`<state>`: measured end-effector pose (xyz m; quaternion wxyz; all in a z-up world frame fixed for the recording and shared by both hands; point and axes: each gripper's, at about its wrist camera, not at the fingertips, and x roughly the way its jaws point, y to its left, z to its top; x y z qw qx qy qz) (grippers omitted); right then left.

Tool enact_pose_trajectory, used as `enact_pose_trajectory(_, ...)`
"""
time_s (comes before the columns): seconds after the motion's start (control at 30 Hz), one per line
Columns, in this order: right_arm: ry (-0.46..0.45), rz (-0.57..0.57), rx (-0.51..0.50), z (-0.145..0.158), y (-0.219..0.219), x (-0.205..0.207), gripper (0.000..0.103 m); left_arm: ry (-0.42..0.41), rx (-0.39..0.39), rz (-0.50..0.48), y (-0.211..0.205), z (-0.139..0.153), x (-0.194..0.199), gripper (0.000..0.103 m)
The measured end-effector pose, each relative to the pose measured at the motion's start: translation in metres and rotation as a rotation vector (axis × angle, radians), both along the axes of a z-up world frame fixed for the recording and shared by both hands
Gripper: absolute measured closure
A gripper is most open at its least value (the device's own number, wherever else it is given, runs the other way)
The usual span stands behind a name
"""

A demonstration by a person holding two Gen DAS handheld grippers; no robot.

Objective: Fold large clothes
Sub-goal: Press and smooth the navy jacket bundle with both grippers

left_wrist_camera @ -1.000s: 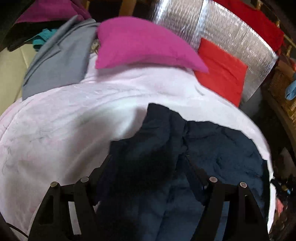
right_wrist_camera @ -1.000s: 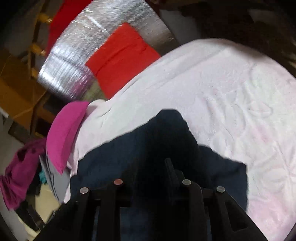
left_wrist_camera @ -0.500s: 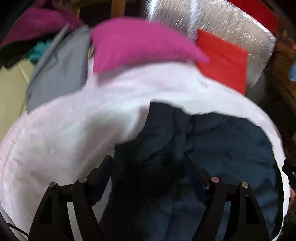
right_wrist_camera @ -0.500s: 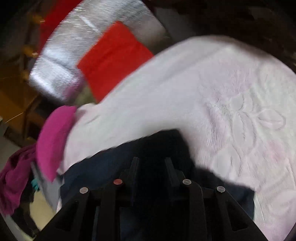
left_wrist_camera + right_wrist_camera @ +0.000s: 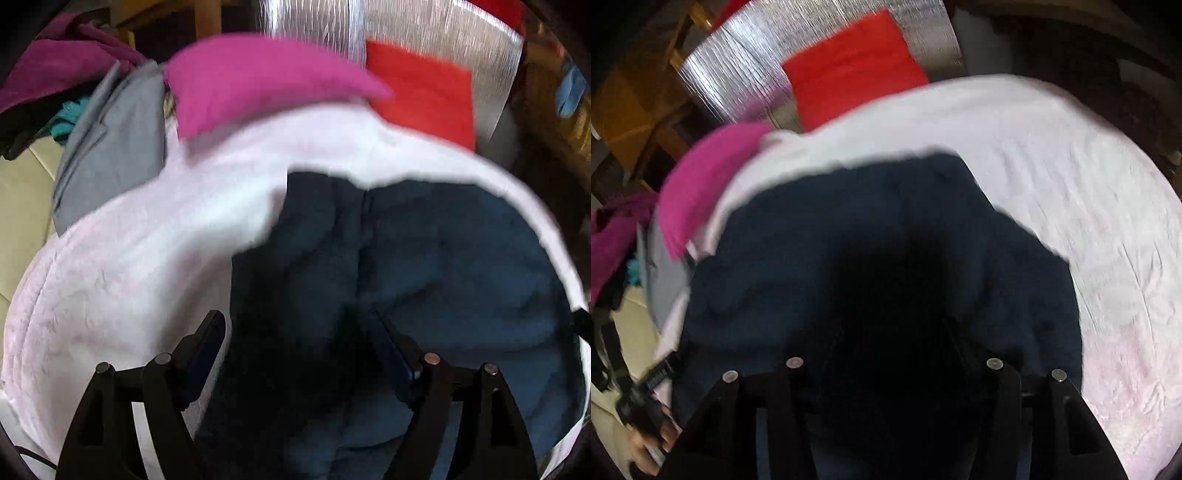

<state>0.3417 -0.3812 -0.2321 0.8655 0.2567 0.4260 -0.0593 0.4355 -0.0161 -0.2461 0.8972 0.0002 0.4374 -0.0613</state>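
A dark navy garment (image 5: pixel 424 266) lies spread on a pale pink blanket (image 5: pixel 129 266). It also fills the lower middle of the right wrist view (image 5: pixel 886 229). My left gripper (image 5: pixel 295 325) is open, its fingers wide apart over the garment's near left part. My right gripper (image 5: pixel 890 332) is open over the garment's dark middle; its fingertips are lost against the dark cloth. The other gripper's handle and a hand (image 5: pixel 646 406) show at the lower left of the right wrist view.
A magenta pillow (image 5: pixel 258 74), a red cushion (image 5: pixel 424 96) and a silver foil panel (image 5: pixel 406 26) stand behind the blanket. A grey garment (image 5: pixel 110 140) and purple clothes (image 5: pixel 55 62) lie at the far left. The pink blanket (image 5: pixel 1071 177) stretches right.
The right gripper has opened, releasing the navy garment, which now lies spread wider and flatter. The left gripper stayed open and shifted slightly. Both views are blurred by motion.
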Motion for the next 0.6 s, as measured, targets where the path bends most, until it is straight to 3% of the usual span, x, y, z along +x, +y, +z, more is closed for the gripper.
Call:
enact_pose_trajectory(0.13, -0.063, 0.073, -0.018, 0.033, 0.030, 0.045, 0.047, -0.039, 0.038, 0.032, 0.006, 0.010, 0.001, 0.022)
enact_pose_trajectory(0.23, -0.065, 0.126, 0.005, 0.039, 0.059, 0.085, 0.047, 0.006, 0.061, 0.053, 0.009, 0.001, 0.009, 0.022)
enact_pose_trajectory(0.37, -0.006, 0.165, 0.060, 0.023, 0.084, 0.147, 0.047, 0.016, 0.086, 0.076, 0.014, -0.002, 0.018, 0.022)
enact_pose_trajectory(0.47, 0.105, 0.151, 0.015, -0.021, 0.090, 0.189, 0.046, 0.015, 0.081, 0.066, 0.012, -0.001, 0.017, 0.022)
enact_pose_trajectory(0.6, 0.080, 0.155, 0.029, -0.016, 0.081, 0.178, 0.047, 0.003, 0.074, 0.064, 0.016, 0.003, 0.018, 0.022)
